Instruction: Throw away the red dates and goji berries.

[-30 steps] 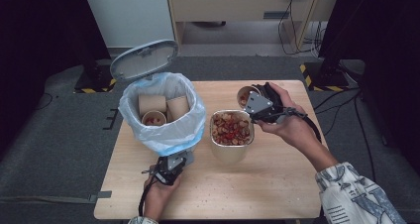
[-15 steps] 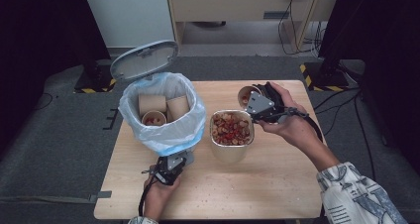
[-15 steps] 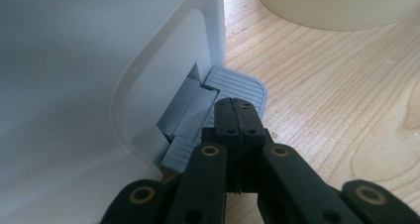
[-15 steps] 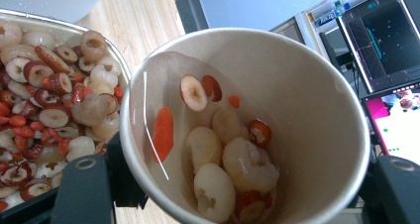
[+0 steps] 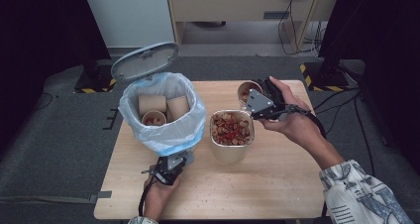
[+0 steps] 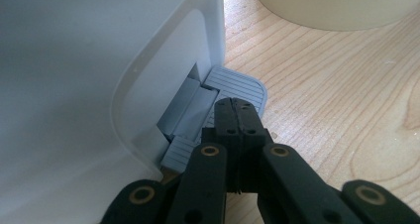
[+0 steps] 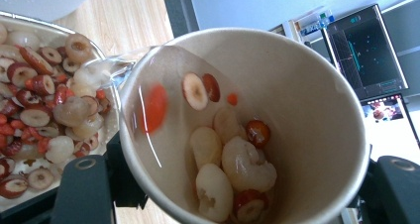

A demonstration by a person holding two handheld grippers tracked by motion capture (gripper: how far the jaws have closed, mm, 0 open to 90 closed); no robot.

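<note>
A white pedal bin (image 5: 163, 135) lined with a pale blue bag stands at the table's left, its lid (image 5: 144, 60) up and paper cups inside. My left gripper (image 5: 171, 170) is shut, and its tip (image 6: 236, 105) rests on the bin's grey pedal (image 6: 237, 83). My right gripper (image 5: 251, 96) is shut on a paper cup (image 5: 246, 89) and holds it tilted toward a large tub (image 5: 229, 153) of red dates and pale fruit. In the right gripper view, liquid and fruit slide along the cup's wall (image 7: 297, 85) toward the tub's rim (image 7: 59, 28), between that gripper's jaws (image 7: 237, 184).
The wooden table (image 5: 277, 184) has bare room in front and at the right. The bin's white wall (image 6: 74, 60) stands close to the left gripper. Dark floor, cables and a cabinet lie beyond the table's far edge.
</note>
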